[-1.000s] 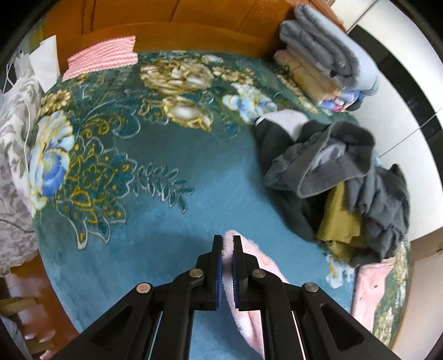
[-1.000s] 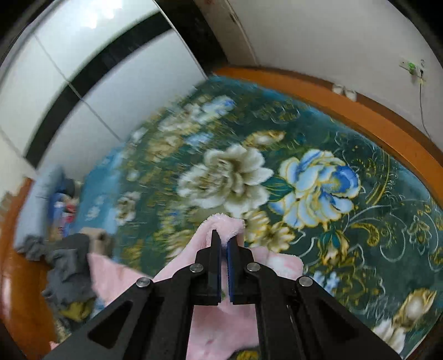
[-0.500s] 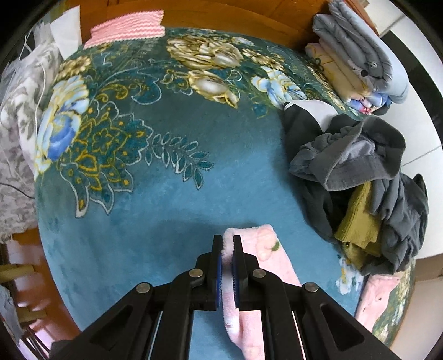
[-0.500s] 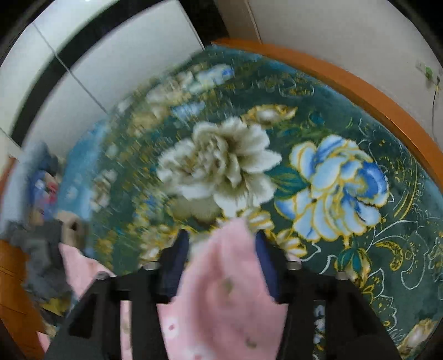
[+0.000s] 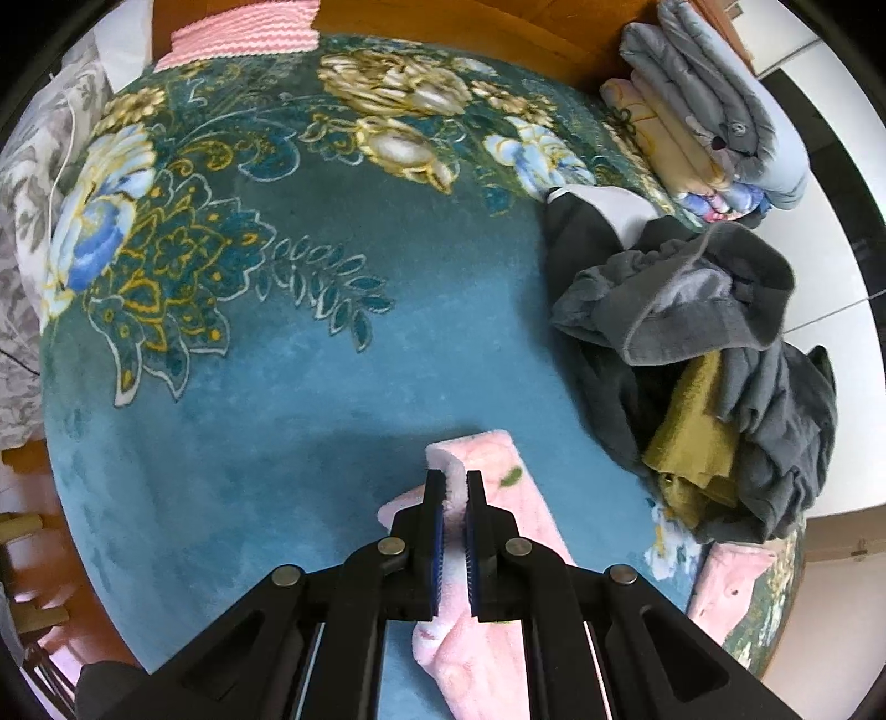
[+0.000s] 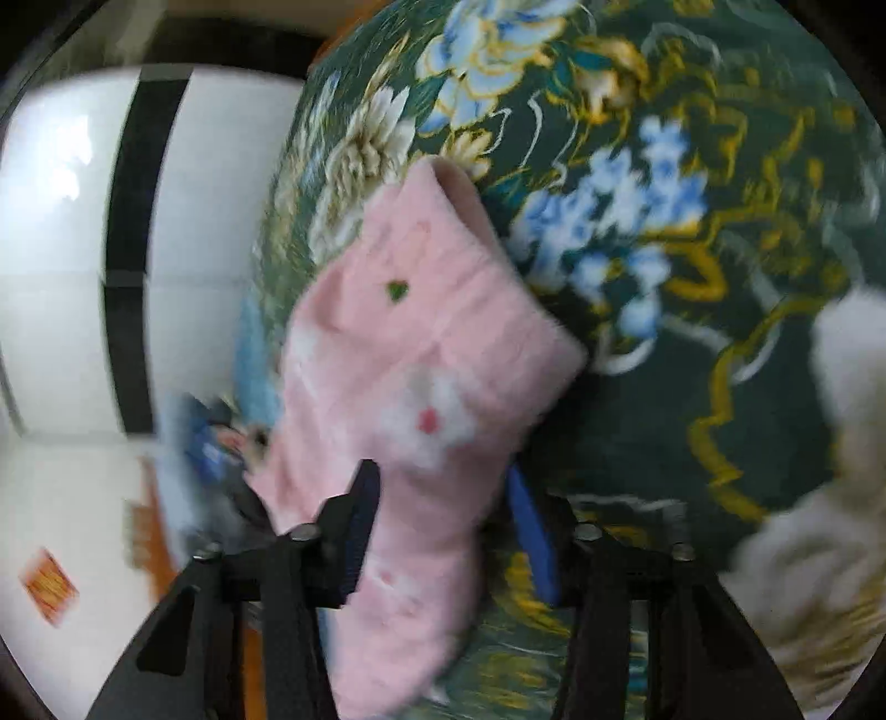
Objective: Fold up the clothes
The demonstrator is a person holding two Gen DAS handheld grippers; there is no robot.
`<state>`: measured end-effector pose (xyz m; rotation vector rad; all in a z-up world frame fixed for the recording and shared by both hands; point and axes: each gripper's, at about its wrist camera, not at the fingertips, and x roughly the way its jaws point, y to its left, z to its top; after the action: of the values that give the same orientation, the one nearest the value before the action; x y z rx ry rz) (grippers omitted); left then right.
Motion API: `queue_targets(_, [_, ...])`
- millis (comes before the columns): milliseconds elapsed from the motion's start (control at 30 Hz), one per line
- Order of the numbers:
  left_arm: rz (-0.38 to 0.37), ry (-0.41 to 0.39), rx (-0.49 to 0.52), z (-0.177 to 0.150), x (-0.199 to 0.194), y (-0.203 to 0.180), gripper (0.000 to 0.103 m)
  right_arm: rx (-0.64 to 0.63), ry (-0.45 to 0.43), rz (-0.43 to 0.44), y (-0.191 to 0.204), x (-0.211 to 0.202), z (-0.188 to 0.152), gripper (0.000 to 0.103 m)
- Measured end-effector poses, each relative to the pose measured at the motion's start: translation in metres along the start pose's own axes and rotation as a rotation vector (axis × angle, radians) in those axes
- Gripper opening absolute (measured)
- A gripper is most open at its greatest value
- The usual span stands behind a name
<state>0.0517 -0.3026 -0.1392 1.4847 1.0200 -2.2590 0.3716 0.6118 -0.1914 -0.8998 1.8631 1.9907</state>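
A fluffy pink garment (image 5: 487,626) with small flower prints lies on the teal floral blanket (image 5: 310,387). My left gripper (image 5: 455,487) is shut on its upper edge, pinching the pink fabric between the blue pads. In the right wrist view the same pink garment (image 6: 421,376) hangs loose between the jaws of my right gripper (image 6: 443,498), which stand wide apart; the fabric is not pinched. That view is blurred by motion.
A heap of dark grey and olive clothes (image 5: 720,376) lies to the right of the pink garment. Folded blankets (image 5: 714,116) are stacked at the far right. A pink knit cloth (image 5: 243,33) lies at the far edge. White tiled wall (image 6: 72,249) is left.
My right gripper has opened and let go of the pink garment, then swung aside. My left gripper stays shut on the fabric and has drawn it further across the blanket.
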Motion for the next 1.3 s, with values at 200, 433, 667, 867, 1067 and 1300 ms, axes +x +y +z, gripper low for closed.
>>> queue_targets(200, [-0.03,-0.04,-0.015,0.0,-0.017,0.01,0.007,-0.076,-0.076,-0.017,0.043,-0.011,0.003,0.003])
queue_targets(433, [-0.047,-0.068,0.022,0.014,-0.037,0.005,0.007,-0.341,-0.186,-0.081,0.137,-0.039,0.017,0.001])
queue_targets(667, [-0.056,-0.01,0.005,0.004,-0.017,-0.002,0.007,-0.439,-0.073,-0.275,0.16,0.045,0.041,0.001])
queue_targets(867, [-0.055,-0.006,-0.012,0.003,-0.017,0.007,0.007,-0.473,-0.087,-0.279,0.134,-0.005,0.02,0.018])
queue_targets(1067, [-0.062,-0.002,-0.028,0.002,-0.015,0.008,0.007,-0.341,-0.068,-0.301,0.06,-0.052,0.0,0.053])
queue_targets(1300, [-0.071,0.002,-0.046,0.001,-0.014,0.01,0.007,-0.013,-0.03,-0.064,-0.013,-0.029,-0.014,0.054])
